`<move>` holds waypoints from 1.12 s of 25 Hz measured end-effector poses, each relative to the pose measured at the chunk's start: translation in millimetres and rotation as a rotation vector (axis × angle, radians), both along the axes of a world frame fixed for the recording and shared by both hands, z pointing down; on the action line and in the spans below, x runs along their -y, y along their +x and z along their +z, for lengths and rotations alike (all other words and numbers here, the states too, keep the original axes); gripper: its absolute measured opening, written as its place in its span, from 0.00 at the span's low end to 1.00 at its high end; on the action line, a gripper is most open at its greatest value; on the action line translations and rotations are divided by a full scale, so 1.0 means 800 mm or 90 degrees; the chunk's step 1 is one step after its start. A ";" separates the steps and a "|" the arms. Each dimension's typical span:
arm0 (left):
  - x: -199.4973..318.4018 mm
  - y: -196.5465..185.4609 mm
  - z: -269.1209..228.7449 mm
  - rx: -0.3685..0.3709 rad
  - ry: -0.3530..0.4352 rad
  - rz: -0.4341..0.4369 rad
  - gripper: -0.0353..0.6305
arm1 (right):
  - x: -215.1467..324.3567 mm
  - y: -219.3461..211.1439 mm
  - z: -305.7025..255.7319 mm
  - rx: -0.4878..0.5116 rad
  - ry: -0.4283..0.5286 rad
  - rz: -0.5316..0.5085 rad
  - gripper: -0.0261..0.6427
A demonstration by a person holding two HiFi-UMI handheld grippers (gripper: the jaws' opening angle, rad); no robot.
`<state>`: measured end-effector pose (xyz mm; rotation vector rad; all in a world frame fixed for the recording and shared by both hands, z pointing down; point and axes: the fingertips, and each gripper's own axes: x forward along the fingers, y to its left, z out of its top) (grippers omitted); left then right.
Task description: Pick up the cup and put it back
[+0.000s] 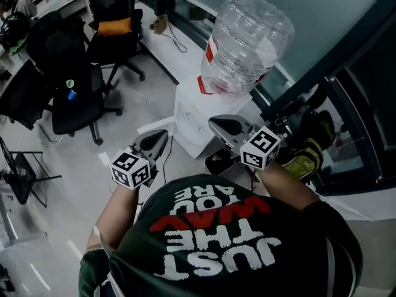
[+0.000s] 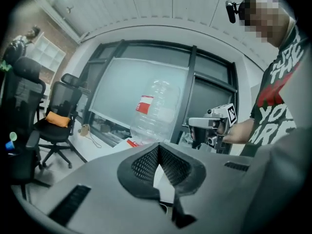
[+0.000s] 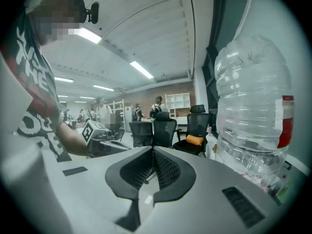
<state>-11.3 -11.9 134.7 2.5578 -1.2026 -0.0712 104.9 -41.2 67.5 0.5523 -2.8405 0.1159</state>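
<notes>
Your cup (image 1: pixel 218 161) is hard to be sure of: it seems to be the dark round shape at the foot of the white water dispenser (image 1: pixel 189 119), just under your right gripper (image 1: pixel 215 123). That gripper and your left gripper (image 1: pixel 163 135) both have their jaws pressed together with nothing between them.
</notes>
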 end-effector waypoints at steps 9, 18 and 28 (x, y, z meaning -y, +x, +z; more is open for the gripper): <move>0.055 0.130 0.049 0.056 -0.086 -0.166 0.06 | 0.048 0.075 0.040 -0.039 -0.014 -0.195 0.09; 0.047 0.052 0.144 0.082 -0.128 -0.160 0.06 | 0.019 -0.014 0.170 -0.049 -0.081 -0.207 0.09; 0.099 -0.054 0.388 0.082 -0.099 -0.077 0.06 | 0.042 -0.146 0.457 -0.095 -0.084 -0.137 0.09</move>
